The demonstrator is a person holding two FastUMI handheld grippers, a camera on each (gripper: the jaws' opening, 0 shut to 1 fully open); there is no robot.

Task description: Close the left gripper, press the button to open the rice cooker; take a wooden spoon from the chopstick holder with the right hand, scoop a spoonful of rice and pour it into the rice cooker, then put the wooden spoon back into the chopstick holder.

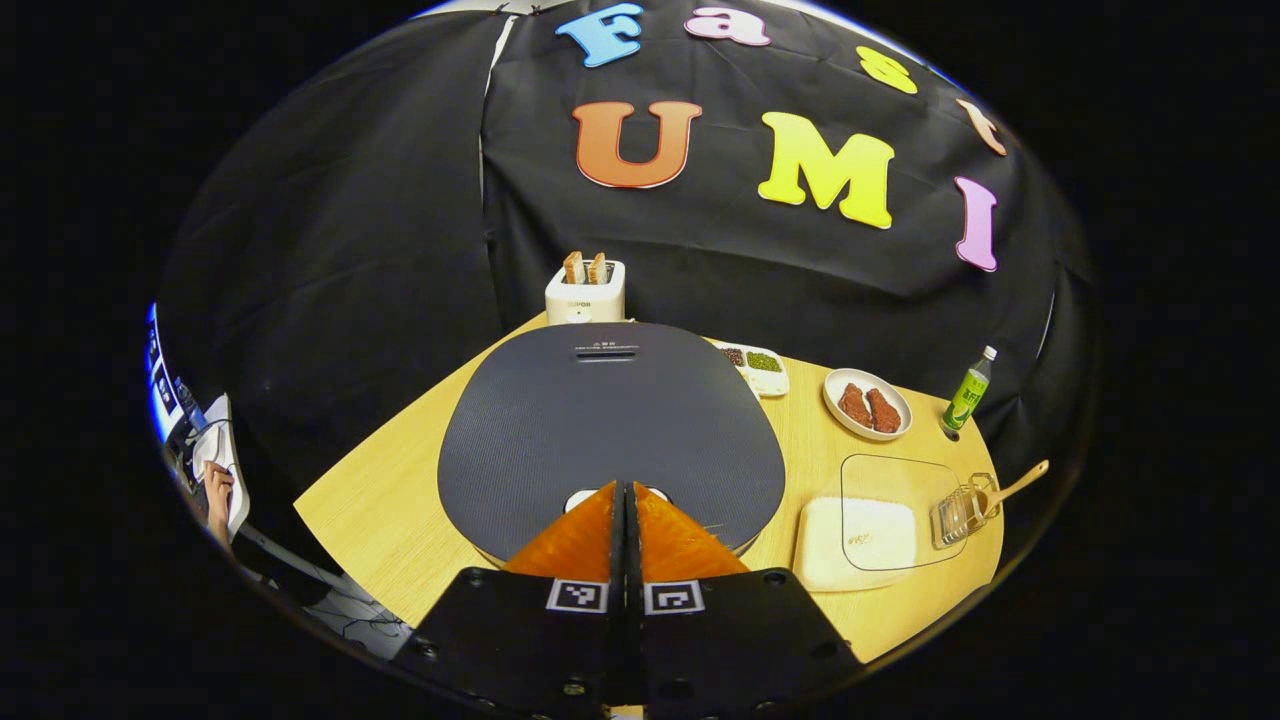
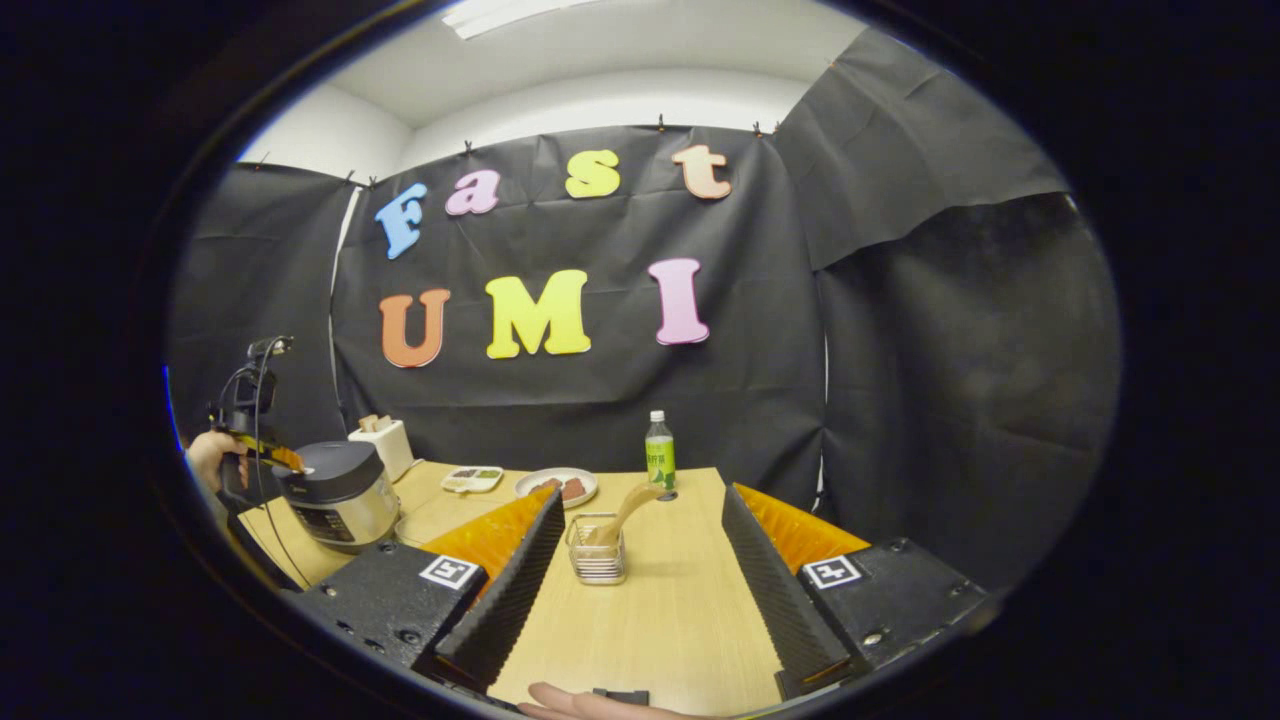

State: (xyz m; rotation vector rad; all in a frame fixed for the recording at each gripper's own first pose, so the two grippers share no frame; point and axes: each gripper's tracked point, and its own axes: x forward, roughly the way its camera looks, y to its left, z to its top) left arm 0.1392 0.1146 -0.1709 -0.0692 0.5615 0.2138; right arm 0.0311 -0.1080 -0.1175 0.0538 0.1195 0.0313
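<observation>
Desk point(image 2: 660, 610) surface is lying bare between the right gripper point(image 2: 640, 560) and the chopstick holder point(image 2: 596, 549), which is standing well inside the far edge with the wooden spoon point(image 2: 625, 510) leaning out of it toward the bottle point(image 2: 659, 452). That gripper is hanging level over the near edge with its fingers spread wide, nothing between them. Off to its left, the rice cooker point(image 2: 340, 495) is sitting near the desk's left edge, its lid down, the toaster point(image 1: 585, 290) just behind it. The left gripper point(image 1: 625, 490) is angling down over the lid point(image 1: 610, 420), fingers pressed together, tips at the button point(image 1: 580, 497) by the front rim. The rice tray point(image 1: 855, 540) is lying beside the cooker.
</observation>
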